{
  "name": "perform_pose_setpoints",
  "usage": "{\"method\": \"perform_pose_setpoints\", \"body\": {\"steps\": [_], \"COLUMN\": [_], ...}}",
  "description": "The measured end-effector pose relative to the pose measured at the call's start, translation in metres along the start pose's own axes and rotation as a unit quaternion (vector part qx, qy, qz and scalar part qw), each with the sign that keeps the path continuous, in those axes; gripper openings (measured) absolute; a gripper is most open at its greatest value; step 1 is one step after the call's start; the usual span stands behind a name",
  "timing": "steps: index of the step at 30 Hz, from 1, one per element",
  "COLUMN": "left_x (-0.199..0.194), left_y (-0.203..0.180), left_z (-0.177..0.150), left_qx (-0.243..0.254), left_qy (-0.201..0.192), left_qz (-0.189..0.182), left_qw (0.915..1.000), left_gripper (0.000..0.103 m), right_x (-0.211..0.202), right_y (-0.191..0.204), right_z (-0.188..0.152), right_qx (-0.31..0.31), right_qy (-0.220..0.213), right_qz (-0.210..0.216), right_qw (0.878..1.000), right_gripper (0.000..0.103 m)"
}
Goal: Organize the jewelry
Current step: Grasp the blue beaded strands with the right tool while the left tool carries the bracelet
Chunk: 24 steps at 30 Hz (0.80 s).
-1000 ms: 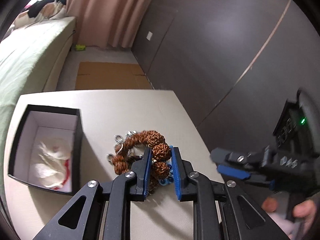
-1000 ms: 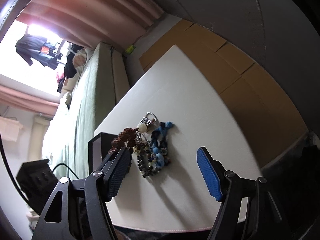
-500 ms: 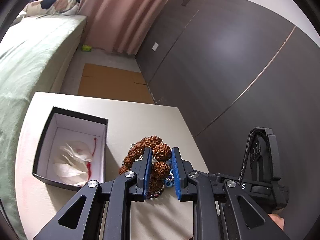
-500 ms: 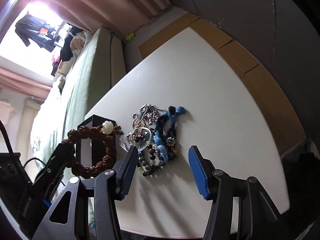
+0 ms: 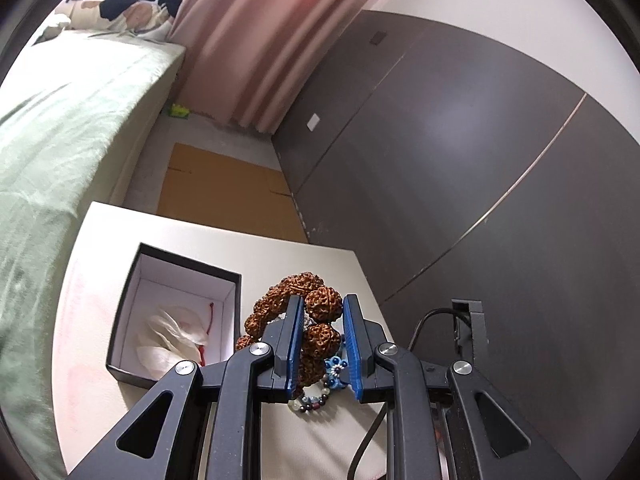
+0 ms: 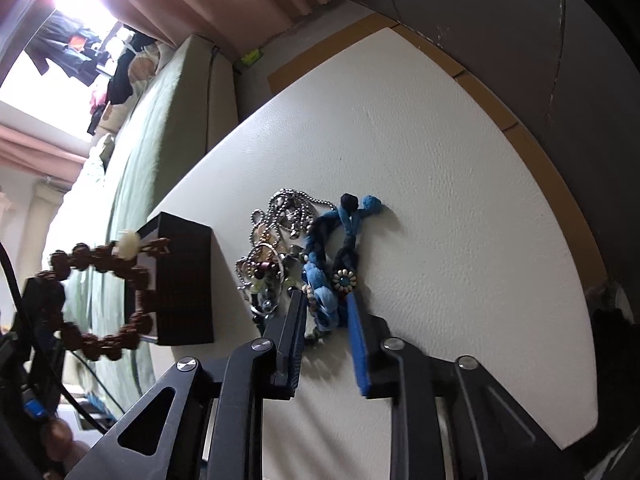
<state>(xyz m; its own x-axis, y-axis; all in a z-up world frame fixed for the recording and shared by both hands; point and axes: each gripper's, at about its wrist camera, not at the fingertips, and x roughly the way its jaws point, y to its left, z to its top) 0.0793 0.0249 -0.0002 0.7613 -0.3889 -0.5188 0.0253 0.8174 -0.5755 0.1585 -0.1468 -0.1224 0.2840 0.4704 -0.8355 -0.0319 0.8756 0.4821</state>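
My left gripper [image 5: 320, 336] is shut on a brown seed-bead bracelet [image 5: 316, 308] and holds it in the air beside the open black jewelry box [image 5: 176, 312]. The bracelet also hangs at the left of the right wrist view [image 6: 100, 292], in front of the box [image 6: 184, 276]. My right gripper [image 6: 326, 316] is down at the jewelry pile, its jaws partly closed around a blue braided bracelet [image 6: 324, 296]. A silver chain [image 6: 288, 208] and a beaded bracelet [image 6: 264, 276] lie tangled beside it on the white table [image 6: 440, 160].
The box holds white petal-like pieces and a red cord [image 5: 172, 332]. A green bed [image 5: 60, 140] runs along the table's left side. Brown cardboard [image 5: 224, 192] lies on the floor beyond the table, next to a dark wall [image 5: 460, 160].
My left gripper has lifted the brown bracelet off the pile and moved it toward the box. My right gripper has moved down onto the pile and its jaws have narrowed around the blue bracelet.
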Motion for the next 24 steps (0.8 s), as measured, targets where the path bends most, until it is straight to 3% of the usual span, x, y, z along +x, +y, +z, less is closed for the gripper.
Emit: {"method": "perform_pose_setpoints", "body": {"steps": [2,11,19,24], "left_x": [-0.002,-0.023,-0.029,-0.013], "left_y": [0.002,0.014,0.036,0.043], "left_z": [0.002,0.008,0.019,0.02], "left_qx": [-0.003,-0.01,-0.024,-0.035], "left_qy": [-0.003,-0.029,-0.043,-0.026], "left_qz": [0.001,0.009,0.032,0.026], "left_qw": [1.0,0.9995,0.9983,0.9987], "left_gripper": [0.02,0.02,0.02,0.02], "right_x": [-0.005,-0.051,-0.061,-0.06], "right_y": [0.001,0.014,0.036,0.054], "right_z": [0.0,-0.002,-0.008,-0.008], "right_qx": [-0.006,-0.019,-0.036,-0.05], "right_qy": [-0.011,-0.081,-0.107,-0.116], "right_qz": [0.005,0.069,0.127,0.15], "right_qw": [1.0,0.994,0.985,0.981], "right_gripper": [0.009,0.009,0.009,0.009]}}
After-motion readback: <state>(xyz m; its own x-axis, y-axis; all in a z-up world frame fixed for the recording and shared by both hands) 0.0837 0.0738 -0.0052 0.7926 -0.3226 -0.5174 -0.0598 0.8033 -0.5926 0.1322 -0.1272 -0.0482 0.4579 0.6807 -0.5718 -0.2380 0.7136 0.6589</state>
